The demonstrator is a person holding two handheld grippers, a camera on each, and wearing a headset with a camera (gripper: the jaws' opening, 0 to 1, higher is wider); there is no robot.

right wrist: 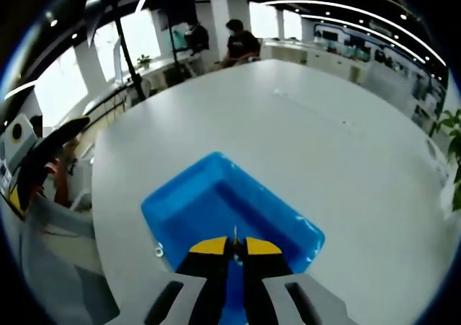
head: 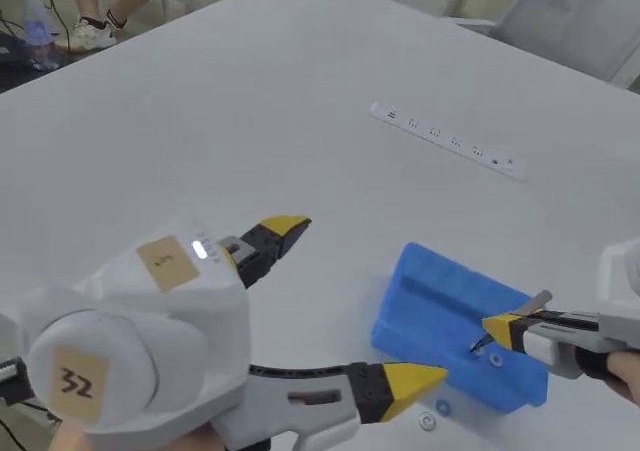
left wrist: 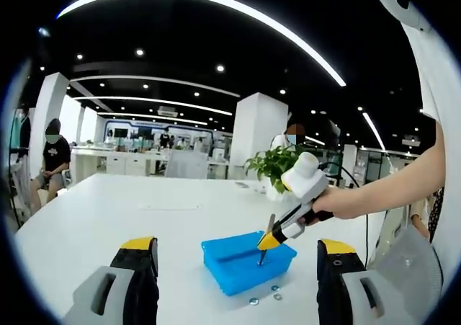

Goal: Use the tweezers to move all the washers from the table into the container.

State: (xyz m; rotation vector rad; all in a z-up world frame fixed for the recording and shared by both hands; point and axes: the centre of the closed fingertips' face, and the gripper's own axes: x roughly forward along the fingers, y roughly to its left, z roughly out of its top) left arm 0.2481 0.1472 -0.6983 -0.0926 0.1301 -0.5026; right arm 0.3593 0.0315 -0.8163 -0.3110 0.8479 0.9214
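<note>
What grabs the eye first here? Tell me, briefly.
The bright blue container sits on the pale table, lower right in the head view. The right gripper, shut on tweezers, points their tip down into it. The left gripper gapes open beside it, and loose washers lie on the table by the container's near edge.

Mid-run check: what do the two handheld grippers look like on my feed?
Both the left gripper and the right gripper have white rounded housings and black jaws with yellow tips. The left one carries two tan stickers, one marked 32, and a small lit indicator.
</note>
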